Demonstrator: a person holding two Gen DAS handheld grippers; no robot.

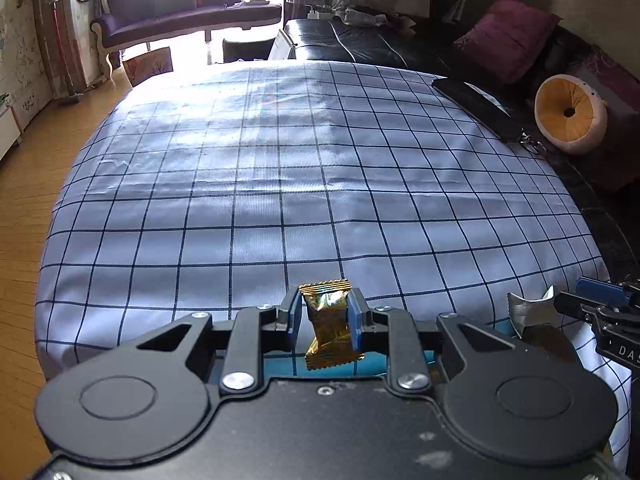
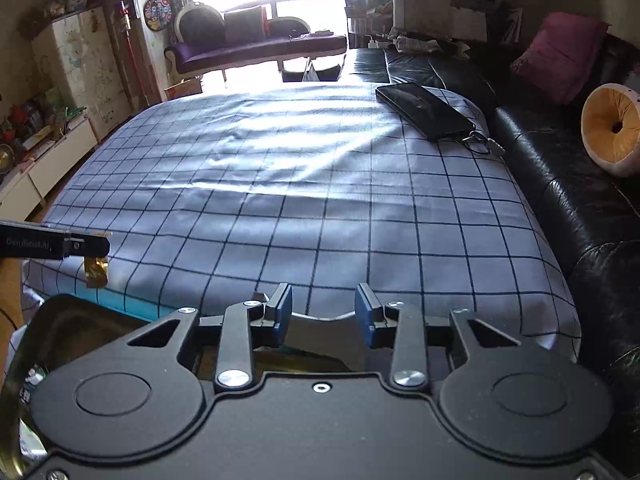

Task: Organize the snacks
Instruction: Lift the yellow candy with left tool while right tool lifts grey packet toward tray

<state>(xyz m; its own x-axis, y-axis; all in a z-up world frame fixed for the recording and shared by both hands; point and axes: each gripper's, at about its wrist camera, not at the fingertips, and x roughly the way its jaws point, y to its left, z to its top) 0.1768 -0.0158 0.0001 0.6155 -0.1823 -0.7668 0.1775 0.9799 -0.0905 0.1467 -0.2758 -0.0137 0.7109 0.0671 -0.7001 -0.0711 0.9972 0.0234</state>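
— While my left gripper (image 1: 329,322) hangs over the near edge of the checked tablecloth (image 1: 280,184), where is the snack?

— Right between its blue pads. A gold-wrapped candy (image 1: 329,326) stands nearly upright there, pinched at the waist, with its crimped top end above the fingertips and its lower end twisted toward me. The jaws are closed down to the width of the wrapper.

— And your right gripper (image 2: 324,316)?

— Its jaws stand well apart with nothing between the pads. I see only the cloth (image 2: 304,184) and a dark curved edge just beneath the gap. It sits at the near edge of the table too.

— What does the left camera give you that the right one doesn't?

— The grip itself, head on. It also catches my right gripper (image 1: 592,304) from the side at the far right, next to the torn silver mouth of an open bag (image 1: 528,312).

— And the other way round?

— The right camera shows my left gripper (image 2: 86,245) side on at the left edge, with the candy (image 2: 96,272) hanging below the fingers, over a strip of teal at the table's edge. Low on the left I also see the shiny gold rim of a bag (image 2: 12,400), though I can't tell whether it is the same bag. A black flat case (image 2: 424,110) lies at the far right corner of the cloth, clearer here than in the left view.
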